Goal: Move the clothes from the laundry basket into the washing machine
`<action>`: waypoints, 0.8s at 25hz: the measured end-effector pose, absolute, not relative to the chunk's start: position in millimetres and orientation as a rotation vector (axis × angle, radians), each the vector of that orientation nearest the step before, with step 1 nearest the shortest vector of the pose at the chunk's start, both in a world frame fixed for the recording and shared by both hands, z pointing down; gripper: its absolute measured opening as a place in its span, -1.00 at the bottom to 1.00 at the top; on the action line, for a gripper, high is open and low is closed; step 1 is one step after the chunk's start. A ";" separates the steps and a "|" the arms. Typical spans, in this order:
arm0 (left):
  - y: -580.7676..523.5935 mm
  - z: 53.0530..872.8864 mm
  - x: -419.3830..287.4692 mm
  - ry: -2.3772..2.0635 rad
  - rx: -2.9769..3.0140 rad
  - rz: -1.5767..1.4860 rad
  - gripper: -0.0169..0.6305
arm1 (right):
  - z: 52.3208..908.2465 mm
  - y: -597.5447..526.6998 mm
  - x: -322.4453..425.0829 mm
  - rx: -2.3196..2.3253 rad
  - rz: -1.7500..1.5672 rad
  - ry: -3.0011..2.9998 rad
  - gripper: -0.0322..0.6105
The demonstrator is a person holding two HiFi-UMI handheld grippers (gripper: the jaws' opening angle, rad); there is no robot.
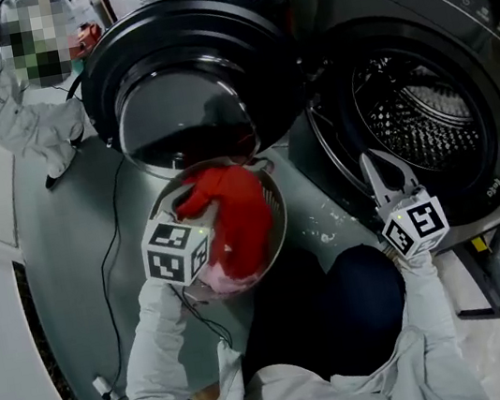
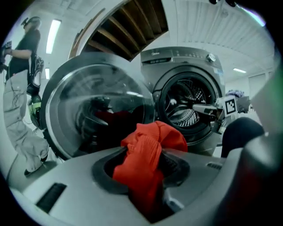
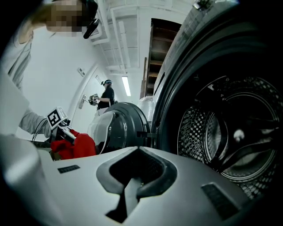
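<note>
My left gripper [image 1: 208, 218] is shut on a red garment [image 1: 236, 216], which hangs above the round wire laundry basket [image 1: 276, 201]. In the left gripper view the red garment [image 2: 150, 145] bunches between the jaws of the left gripper [image 2: 146, 165], in front of the open round door [image 2: 97, 110]. The washing machine's drum [image 1: 422, 123] gapes dark at the right. In front of it my right gripper [image 1: 380, 171] is shut and holds nothing. From the right gripper [image 3: 132, 176] the drum [image 3: 234, 132] is close at the right, the red garment [image 3: 73, 148] far left.
The open door [image 1: 183, 110] stands between basket and drum opening. A person in a grey suit [image 1: 18, 119] stands at the top left. A thin cable [image 1: 107, 266] runs over the grey floor. My dark blue knee [image 1: 361, 294] is below the grippers.
</note>
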State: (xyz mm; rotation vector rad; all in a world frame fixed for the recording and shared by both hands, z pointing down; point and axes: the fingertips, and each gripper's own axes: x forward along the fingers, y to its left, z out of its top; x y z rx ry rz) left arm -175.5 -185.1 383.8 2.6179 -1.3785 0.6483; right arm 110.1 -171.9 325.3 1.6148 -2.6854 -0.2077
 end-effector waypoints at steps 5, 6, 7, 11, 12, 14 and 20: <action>-179.5 351.2 -147.3 -1.337 2.700 0.488 -0.45 | 330.3 -166.3 125.6 1.652 -0.198 -2.648 -0.84; -180.1 344.1 -140.6 -1.324 2.714 0.454 -0.45 | 331.6 -164.8 129.5 1.665 -0.194 -2.637 -0.84; -180.7 337.6 -133.3 -1.307 2.729 0.426 -0.45 | 333.2 -162.7 133.6 1.679 -0.190 -2.627 -0.84; -183.0 314.7 -96.1 -1.209 2.810 0.339 -0.45 | 338.2 -153.0 150.8 1.730 -0.169 -2.589 -0.84; -184.3 308.9 -85.4 -1.182 2.830 0.317 -0.45 | 339.6 -151.1 155.8 1.745 -0.163 -2.578 -0.84; -187.7 297.5 -63.4 -1.128 2.868 0.277 -0.45 | 342.3 -146.9 165.5 1.775 -0.151 -2.559 -0.84; -196.9 272.4 5.5 -0.990 2.968 0.168 -0.45 | 350.5 -129.9 193.5 1.864 -0.111 -2.514 -0.84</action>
